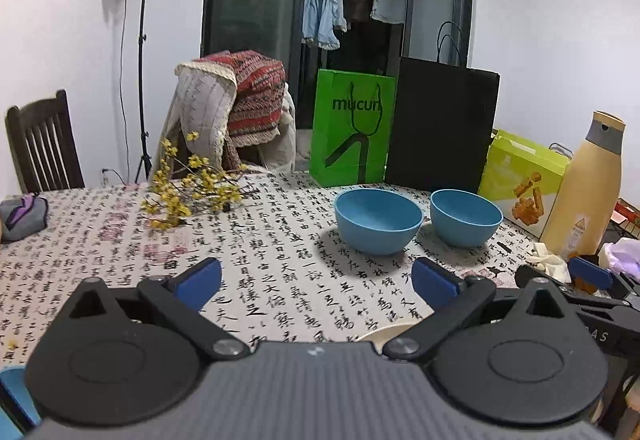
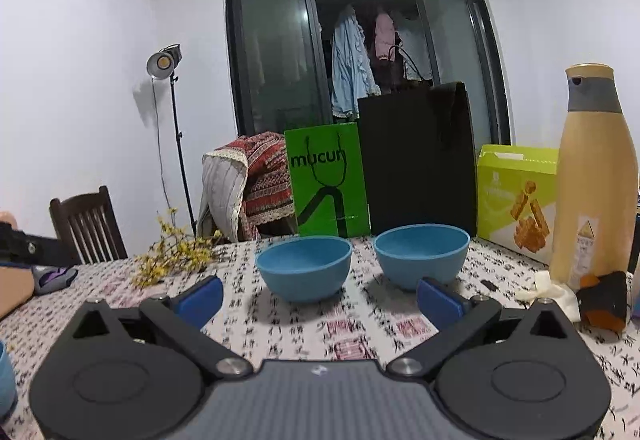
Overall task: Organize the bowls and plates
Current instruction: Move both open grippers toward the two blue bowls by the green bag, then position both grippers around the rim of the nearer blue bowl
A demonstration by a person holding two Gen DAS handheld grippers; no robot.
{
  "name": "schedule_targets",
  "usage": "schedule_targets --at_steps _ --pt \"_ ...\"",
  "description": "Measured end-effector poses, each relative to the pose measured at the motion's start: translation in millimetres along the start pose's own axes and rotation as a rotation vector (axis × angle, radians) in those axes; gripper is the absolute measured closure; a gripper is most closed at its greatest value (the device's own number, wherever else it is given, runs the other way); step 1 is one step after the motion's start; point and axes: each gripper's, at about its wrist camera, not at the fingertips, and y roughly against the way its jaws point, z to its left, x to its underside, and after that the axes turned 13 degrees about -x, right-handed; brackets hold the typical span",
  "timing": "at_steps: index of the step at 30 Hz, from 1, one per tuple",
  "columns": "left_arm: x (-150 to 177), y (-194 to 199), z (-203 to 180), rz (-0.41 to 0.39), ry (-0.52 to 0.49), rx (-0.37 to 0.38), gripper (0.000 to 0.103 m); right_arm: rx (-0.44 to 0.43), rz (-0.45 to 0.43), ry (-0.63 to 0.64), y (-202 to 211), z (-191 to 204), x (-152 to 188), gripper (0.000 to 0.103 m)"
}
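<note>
Two blue bowls stand upright side by side on the patterned tablecloth: a left bowl (image 1: pixel 378 220) (image 2: pixel 304 267) and a right bowl (image 1: pixel 466 216) (image 2: pixel 422 255). My left gripper (image 1: pixel 316 280) is open, hovering short of the bowls with nothing between its blue pads. My right gripper (image 2: pixel 319 298) is open too, its fingers spread just in front of both bowls. In the left wrist view the right gripper (image 1: pixel 588 274) shows at the right edge. A cream rim (image 1: pixel 384 332) peeks out under the left gripper. A blue edge (image 2: pixel 6 376) shows at the far left.
Behind the bowls stand a green paper bag (image 1: pixel 352 127), a black bag (image 1: pixel 442 127), a yellow-green box (image 1: pixel 520 175) and a tall tan bottle (image 1: pixel 588 191). Yellow flower sprigs (image 1: pixel 188 191) lie at left. Chairs (image 1: pixel 44 147) line the far table edge.
</note>
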Motion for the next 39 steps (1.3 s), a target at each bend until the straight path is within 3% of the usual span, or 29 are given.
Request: schedule_targets --at_steps 11,26,39 --pt "-31.6 -47.8 -24.1 0.068 0.017 -0.026 0.0 0.02 -0.015 -0.02 -39.7 -14.6 -33.7 0.0" --pt "-76.2 -93.1 -45.0 0.096 0.097 -0.075 0.0 0.052 0.0 -0.047 -90.9 -44.9 -80.8 0.0" --pt "-119.6 -150.1 -36.8 0.147 0.205 -0.218 0.0 0.009 0.082 -0.132 -149.6 -66.8 -116.2 0.0"
